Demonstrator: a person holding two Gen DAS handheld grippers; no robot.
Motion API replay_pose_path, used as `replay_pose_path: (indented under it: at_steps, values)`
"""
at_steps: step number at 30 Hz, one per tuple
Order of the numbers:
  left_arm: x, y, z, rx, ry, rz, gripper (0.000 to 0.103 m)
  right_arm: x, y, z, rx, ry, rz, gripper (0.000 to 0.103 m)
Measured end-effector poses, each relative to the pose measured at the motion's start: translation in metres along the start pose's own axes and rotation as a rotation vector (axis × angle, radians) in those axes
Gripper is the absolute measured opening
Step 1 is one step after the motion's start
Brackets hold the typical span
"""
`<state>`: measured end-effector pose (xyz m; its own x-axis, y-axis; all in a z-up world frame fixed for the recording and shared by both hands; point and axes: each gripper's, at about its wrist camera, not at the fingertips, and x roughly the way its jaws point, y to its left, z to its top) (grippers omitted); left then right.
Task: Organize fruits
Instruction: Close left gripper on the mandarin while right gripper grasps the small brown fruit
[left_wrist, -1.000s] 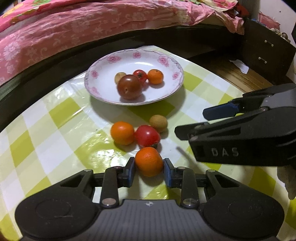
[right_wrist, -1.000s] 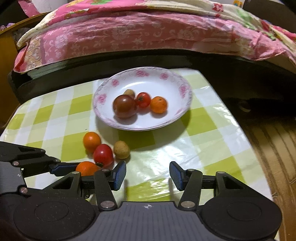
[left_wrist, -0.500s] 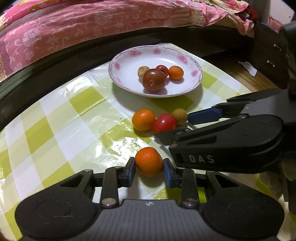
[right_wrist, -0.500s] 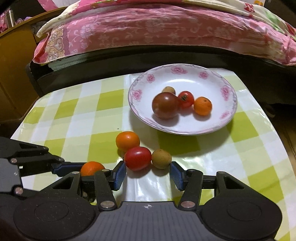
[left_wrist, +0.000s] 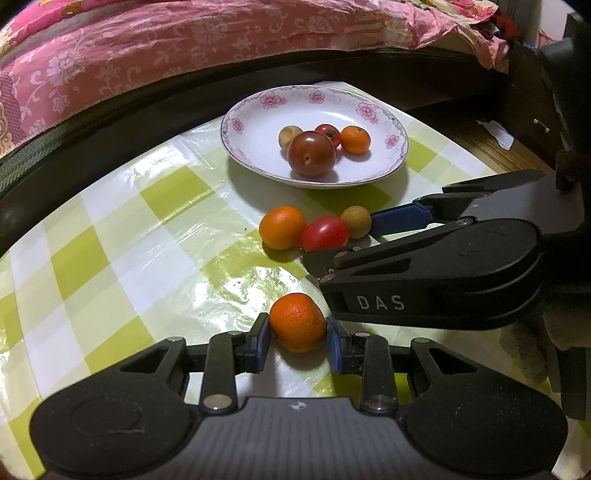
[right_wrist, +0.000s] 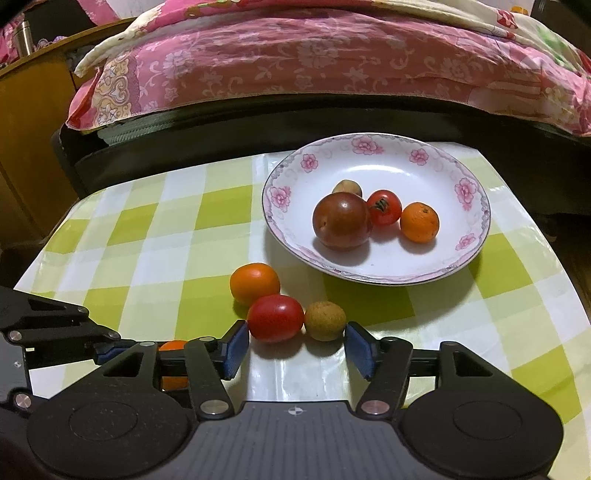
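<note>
My left gripper (left_wrist: 297, 343) is shut on a small orange mandarin (left_wrist: 297, 322), held just above the checked tablecloth. My right gripper (right_wrist: 295, 349) is open, its blue pads flanking a red tomato (right_wrist: 275, 317) and a tan longan (right_wrist: 325, 320) on the table. An orange tomato (right_wrist: 255, 282) lies just behind them. The right gripper also shows in the left wrist view (left_wrist: 354, 236), beside the same fruits. A flowered white plate (right_wrist: 469, 192) holds a dark plum (right_wrist: 341, 220), a red tomato, a mandarin and a longan.
The table (right_wrist: 147, 236) has a green and white checked plastic cover. A bed with a pink floral quilt (right_wrist: 295, 59) runs along the far side. A dark cabinet (left_wrist: 535, 99) and wooden floor lie to the right of the table.
My right gripper has moved forward and left until its open pads flank the red tomato and longan. My left gripper has pulled back from the loose fruits, still holding the mandarin.
</note>
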<state>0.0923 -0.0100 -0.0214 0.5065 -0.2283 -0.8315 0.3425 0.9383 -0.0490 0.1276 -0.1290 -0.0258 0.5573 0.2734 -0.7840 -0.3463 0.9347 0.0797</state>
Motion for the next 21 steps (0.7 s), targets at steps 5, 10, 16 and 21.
replay_pose_path:
  at_steps: [5,10,16,21]
  values:
    - [0.000,0.000,0.000,0.000,-0.001,0.001,0.040,-0.001,0.002,-0.001,-0.033,0.000,-0.020,0.046]
    - [0.000,0.001,0.001,-0.001,0.002,0.014,0.040,-0.002,0.001,0.002,-0.049,0.027,-0.043,0.000]
    - [-0.001,0.004,-0.002,0.001,0.007,0.015,0.040,-0.010,-0.010,0.000,0.003,0.016,-0.029,0.032]
    - [-0.003,0.005,-0.003,-0.007,0.004,0.009,0.040,-0.009,-0.011,0.001,0.050,-0.005,0.016,0.059]
